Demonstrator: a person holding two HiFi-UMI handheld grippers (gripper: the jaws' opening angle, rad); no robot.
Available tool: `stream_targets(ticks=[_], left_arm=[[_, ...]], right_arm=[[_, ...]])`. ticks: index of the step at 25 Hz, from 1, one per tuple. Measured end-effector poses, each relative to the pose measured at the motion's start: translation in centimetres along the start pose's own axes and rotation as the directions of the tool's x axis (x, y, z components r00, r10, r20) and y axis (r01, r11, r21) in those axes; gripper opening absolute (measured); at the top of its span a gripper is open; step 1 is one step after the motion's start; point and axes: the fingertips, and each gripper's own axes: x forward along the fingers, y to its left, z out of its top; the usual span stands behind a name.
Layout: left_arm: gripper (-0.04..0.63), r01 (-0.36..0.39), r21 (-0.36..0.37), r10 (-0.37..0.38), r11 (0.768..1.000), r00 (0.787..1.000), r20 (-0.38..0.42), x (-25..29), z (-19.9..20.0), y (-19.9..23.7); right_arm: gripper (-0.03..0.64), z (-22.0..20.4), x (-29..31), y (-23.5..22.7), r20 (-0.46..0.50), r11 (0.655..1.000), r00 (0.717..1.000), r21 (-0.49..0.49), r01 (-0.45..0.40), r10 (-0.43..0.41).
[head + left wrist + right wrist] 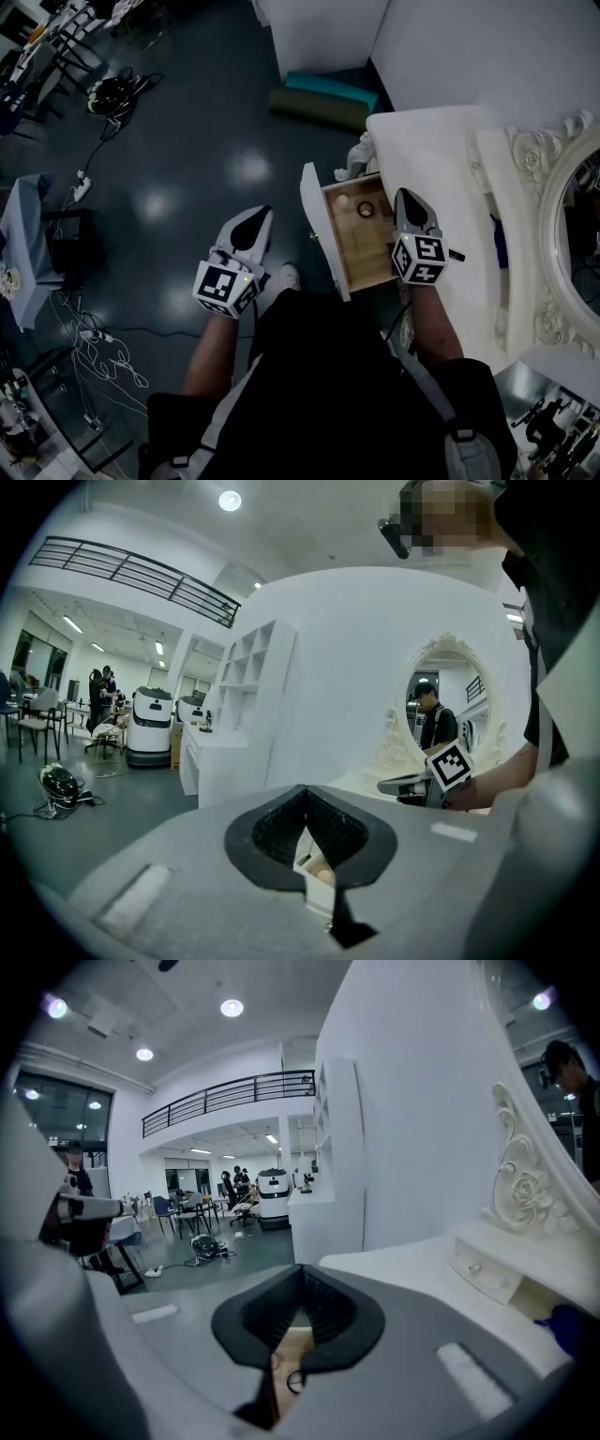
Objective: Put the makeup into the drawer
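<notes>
Head view shows the whole drawer (364, 255); past the clenched left claw (260, 215) and right claw (407, 196), only slivers.

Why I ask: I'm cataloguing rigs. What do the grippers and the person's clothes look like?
The left gripper and right gripper match. Each has a pale grey shell, black ribbed pads lining the fingers, and a cube with black-and-white square markers at the back. The person wears a black short-sleeved top.
</notes>
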Motion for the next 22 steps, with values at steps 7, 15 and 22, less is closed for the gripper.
stream_targets(ticks=[7, 15, 22], left_arm=[[0.002, 0.033, 0.030, -0.033, 0.999, 0.999, -0.003, 0.8, -0.1, -2.1], [0.003, 0.075, 0.000, -0.075, 0.997, 0.997, 0.035, 2.1, 0.5, -3.9], [0.003, 0.089, 0.007, -0.089, 0.996, 0.996, 0.015, 2.2, 0.3, -4.2]], right_arm=[[-0.001, 2.0, -3.1, -1.9, 0.071, 1.000, 0.997, 0.005, 0.001, -0.001], [0.000, 2.3, -4.5, -3.6, 0.086, 1.000, 0.996, -0.017, 0.011, -0.009], [0.000, 2.1, -5.1, -3.9, 0.078, 1.000, 0.997, -0.021, 0.013, -0.012]])
